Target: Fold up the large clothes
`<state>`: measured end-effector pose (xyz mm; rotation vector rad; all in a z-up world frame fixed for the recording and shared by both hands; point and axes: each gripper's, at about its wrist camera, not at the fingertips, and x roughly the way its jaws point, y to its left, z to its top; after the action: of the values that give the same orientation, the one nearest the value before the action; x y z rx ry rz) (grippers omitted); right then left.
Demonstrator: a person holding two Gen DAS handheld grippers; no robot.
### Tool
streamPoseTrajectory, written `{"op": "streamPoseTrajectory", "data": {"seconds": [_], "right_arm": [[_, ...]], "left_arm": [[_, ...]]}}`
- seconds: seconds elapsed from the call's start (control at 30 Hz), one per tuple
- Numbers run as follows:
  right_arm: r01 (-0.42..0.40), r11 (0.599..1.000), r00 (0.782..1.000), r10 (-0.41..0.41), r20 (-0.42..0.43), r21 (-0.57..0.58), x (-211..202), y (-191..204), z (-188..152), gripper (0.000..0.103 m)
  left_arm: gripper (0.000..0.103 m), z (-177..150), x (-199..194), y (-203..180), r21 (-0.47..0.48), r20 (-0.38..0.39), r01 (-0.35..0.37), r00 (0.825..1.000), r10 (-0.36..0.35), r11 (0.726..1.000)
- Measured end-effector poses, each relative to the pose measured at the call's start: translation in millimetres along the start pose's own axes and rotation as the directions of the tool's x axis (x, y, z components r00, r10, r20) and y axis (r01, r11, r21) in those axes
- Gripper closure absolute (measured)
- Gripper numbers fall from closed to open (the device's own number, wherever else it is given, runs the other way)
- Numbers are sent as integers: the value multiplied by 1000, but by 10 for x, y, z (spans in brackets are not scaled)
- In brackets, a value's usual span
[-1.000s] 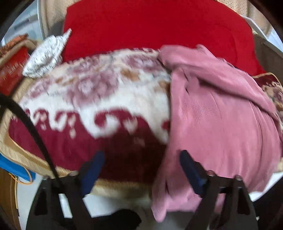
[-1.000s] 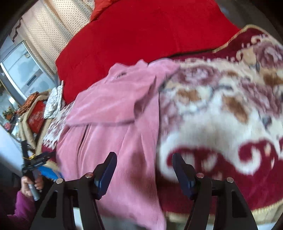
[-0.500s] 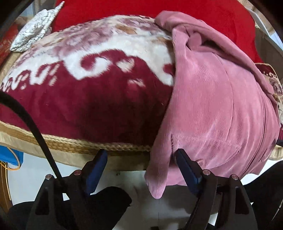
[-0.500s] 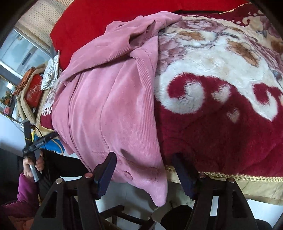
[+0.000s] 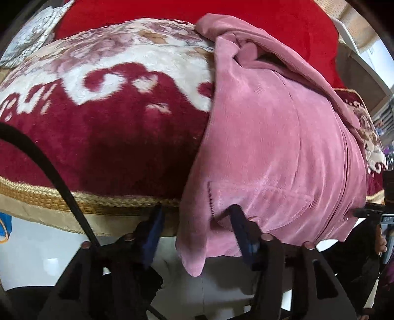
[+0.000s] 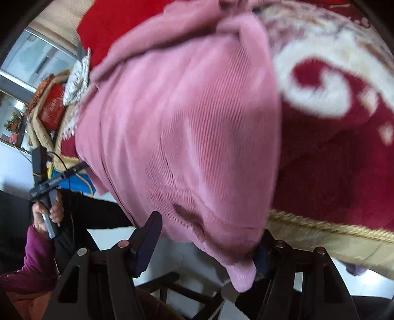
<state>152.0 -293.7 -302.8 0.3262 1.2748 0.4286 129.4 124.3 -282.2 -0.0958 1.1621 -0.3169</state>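
A pink corduroy garment (image 5: pixel 270 137) lies on a red and cream patterned blanket (image 5: pixel 106 128), its hem hanging over the bed's front edge. My left gripper (image 5: pixel 197 221) is open, its fingers either side of the hem's left corner, the right finger pressing the cloth. In the right wrist view the garment (image 6: pixel 187 128) fills the middle. My right gripper (image 6: pixel 206 236) is open around the hem's right corner; the cloth covers most of its right finger.
A gold braided blanket edge (image 5: pixel 73 199) runs along the bed front. A red cushion (image 5: pixel 172 14) sits at the back. White floor (image 5: pixel 37 251) lies below. The left hand-held gripper (image 6: pixel 46 189) and a red box (image 6: pixel 51 108) show at left.
Both grippers moved down and forward to the hanging hem. Their fingers now straddle the garment's bottom corners, and the jaws have narrowed somewhat.
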Motion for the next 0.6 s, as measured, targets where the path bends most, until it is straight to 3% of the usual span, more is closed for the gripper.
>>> {"op": "streamPoseTrajectory", "data": {"seconds": [0.03, 0.1, 0.13, 0.2, 0.23, 0.33, 0.4, 0.47, 0.5, 0.53, 0.6], "right_arm": [[-2, 1000, 1000, 2, -14, -6, 62, 26, -14, 36], [-10, 999, 999, 9, -33, -35, 151, 102, -24, 57], [-9, 997, 1000, 7, -17, -73, 135, 177, -32, 73], [-21, 994, 999, 24, 23, -108, 57, 242, -50, 75], [-26, 994, 999, 30, 39, -106, 27, 240, -60, 77], [1, 998, 1000, 1, 26, -69, 91, 160, -55, 76], [-9, 1000, 1000, 9, -12, -20, 186, 116, -29, 75], [-5, 999, 1000, 5, -1, -44, 193, 208, -14, 74], [-2, 998, 1000, 3, 11, -68, 172, 238, -28, 74], [-8, 996, 1000, 11, 28, -90, 142, 292, -42, 78], [-40, 993, 998, 46, 49, -111, 40, 364, -71, 90]], "left_arm": [[43, -10, 7, -38, 15, 1, 0, 1000, 0, 1000], [44, -29, 11, -121, 48, 5, 39, 999, -39, 998], [51, -39, 0, -142, 57, 9, 54, 998, -55, 997], [66, -66, -10, -179, 79, 15, 62, 998, -63, 995], [68, -70, -11, -177, 80, 15, 64, 998, -66, 995], [66, -75, 10, -135, 60, 7, 74, 997, -74, 995], [54, -87, 78, -53, 48, -17, 64, 998, -63, 997], [55, -104, 171, -48, 55, -50, 55, 997, -52, 997], [65, -114, 189, -57, 63, -53, 54, 997, -51, 997], [81, -122, 191, -76, 66, -52, 70, 996, -67, 995], [90, -133, 141, -119, 82, -33, 88, 996, -86, 993]]}}
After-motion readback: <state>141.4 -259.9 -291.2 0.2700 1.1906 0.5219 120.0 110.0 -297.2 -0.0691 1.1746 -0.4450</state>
